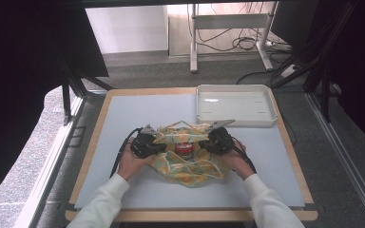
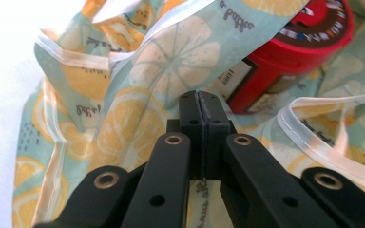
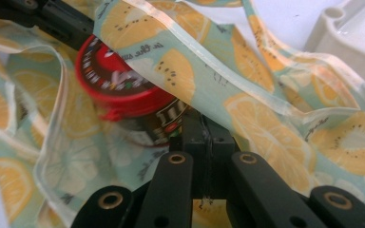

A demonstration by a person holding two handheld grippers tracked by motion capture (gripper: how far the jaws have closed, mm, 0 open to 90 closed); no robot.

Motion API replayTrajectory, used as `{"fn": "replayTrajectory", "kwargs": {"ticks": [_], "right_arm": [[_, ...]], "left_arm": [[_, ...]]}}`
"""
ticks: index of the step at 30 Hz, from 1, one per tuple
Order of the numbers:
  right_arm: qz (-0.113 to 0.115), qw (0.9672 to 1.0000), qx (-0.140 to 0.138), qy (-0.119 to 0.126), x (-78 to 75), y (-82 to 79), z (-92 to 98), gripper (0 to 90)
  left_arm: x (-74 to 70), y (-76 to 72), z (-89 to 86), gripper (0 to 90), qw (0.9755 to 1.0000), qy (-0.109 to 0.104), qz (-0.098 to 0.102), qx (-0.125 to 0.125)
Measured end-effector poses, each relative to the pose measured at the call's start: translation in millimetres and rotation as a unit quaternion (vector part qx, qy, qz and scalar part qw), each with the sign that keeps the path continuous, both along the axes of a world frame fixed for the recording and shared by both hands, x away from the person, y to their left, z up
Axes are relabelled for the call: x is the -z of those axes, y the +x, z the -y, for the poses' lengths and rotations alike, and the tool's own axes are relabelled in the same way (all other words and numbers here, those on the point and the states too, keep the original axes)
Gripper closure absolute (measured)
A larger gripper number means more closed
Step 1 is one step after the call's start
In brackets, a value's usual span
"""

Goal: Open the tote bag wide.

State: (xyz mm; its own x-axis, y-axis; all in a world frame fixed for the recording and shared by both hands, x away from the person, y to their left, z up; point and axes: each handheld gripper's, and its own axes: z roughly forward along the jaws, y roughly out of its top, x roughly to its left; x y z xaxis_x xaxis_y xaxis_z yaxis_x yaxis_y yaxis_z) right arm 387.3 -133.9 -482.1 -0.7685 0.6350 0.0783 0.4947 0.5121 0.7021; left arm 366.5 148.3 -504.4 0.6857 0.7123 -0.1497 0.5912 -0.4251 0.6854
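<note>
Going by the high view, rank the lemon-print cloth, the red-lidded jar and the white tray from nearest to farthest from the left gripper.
1. Lemon-print cloth: pinched in the left gripper, at its left edge.
2. Red-lidded jar: just to its right, in the middle of the cloth.
3. White tray: farthest, at the table's far right.

The high view is evenly lit from above, the tabletop pale and soft-shadowed, with dark surroundings at both sides. In the left gripper view the bare tabletop at the left edge is blown out white. The red-lidded jar looks smeared in the right gripper view.
</note>
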Motion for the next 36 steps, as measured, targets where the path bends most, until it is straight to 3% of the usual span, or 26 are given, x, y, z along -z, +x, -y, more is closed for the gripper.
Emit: {"fn": "replayTrajectory", "kwargs": {"ticks": [15, 24, 32, 36], "right_arm": [[-0.013, 0.9987, 0.047, 0.015, 8.0, 27.2, 6.0, 88.8], [-0.047, 0.9951, 0.087, 0.001, 31.2, 42.7, 9.3, 88.9], [-0.062, 0.9939, 0.091, -0.003, 36.4, 42.1, 13.8, 89.0], [-0.056, 0.9944, 0.090, -0.004, 36.7, 42.1, 12.8, 88.9]], "left_arm": [[6.3, 16.2, -5.6, 90.0, 0.9995, 0.000, -0.002, -0.030], [19.0, 24.9, -10.2, 90.0, 0.9986, 0.006, -0.037, -0.038], [24.4, 23.0, -17.2, 90.0, 0.9978, 0.000, -0.051, -0.042], [24.9, 23.1, -14.6, 90.0, 0.9978, 0.001, -0.053, -0.040]]}}
